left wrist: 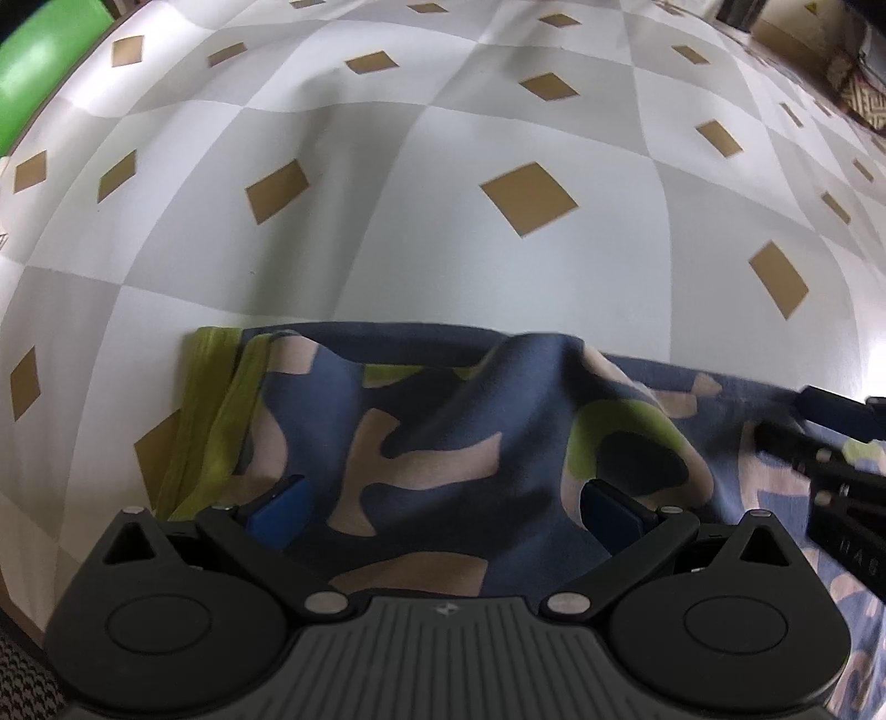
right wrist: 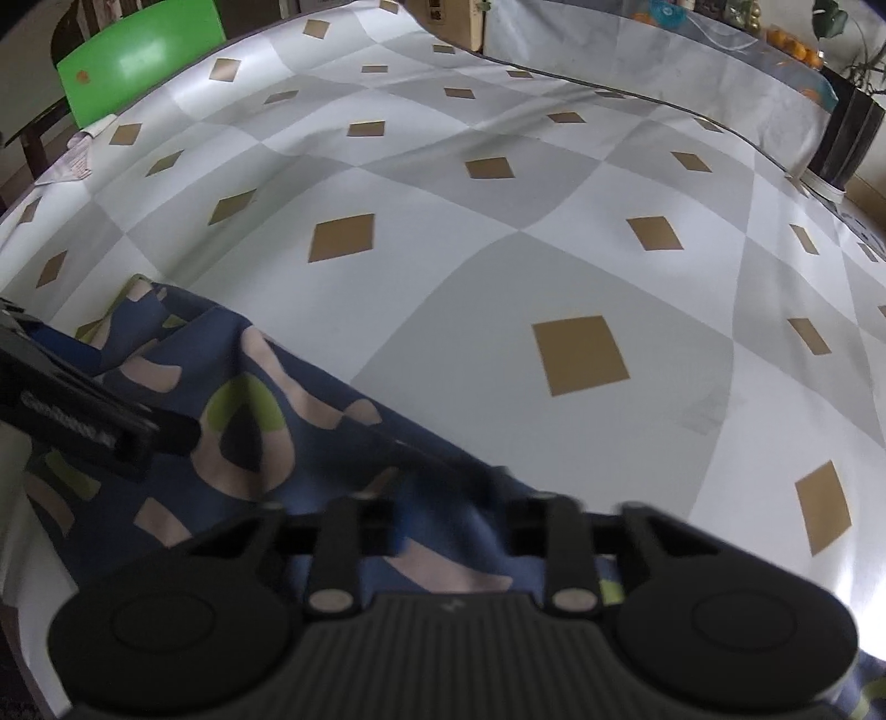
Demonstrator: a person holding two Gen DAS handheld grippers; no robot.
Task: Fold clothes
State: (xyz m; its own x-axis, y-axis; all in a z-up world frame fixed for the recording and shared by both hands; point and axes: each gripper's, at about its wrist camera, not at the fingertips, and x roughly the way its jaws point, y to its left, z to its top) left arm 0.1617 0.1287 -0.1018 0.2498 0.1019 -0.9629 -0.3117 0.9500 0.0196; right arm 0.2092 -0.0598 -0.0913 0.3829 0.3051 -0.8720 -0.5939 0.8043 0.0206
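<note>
A dark blue garment [left wrist: 443,421] with beige and lime shapes lies bunched on the table, its lime-green hem [left wrist: 210,421] at the left. My left gripper [left wrist: 448,512] stands open over it, and cloth spreads between and under the blue pads [left wrist: 282,509]. In the right wrist view the same garment [right wrist: 249,421] runs along the table's near side. My right gripper [right wrist: 443,459] is shut on the garment's far edge, with its fingertips blurred. The right gripper [left wrist: 819,426] also shows at the right edge of the left wrist view. The left gripper's black body [right wrist: 83,410] shows at the left of the right wrist view.
The tablecloth [right wrist: 554,232] has grey and white checks with tan diamonds and a few wrinkles. A green chair back [right wrist: 138,50] stands past the far left edge. A dark plant pot [right wrist: 847,133] and oranges [right wrist: 797,47] sit at the far right, by a second cloth-covered surface [right wrist: 637,61].
</note>
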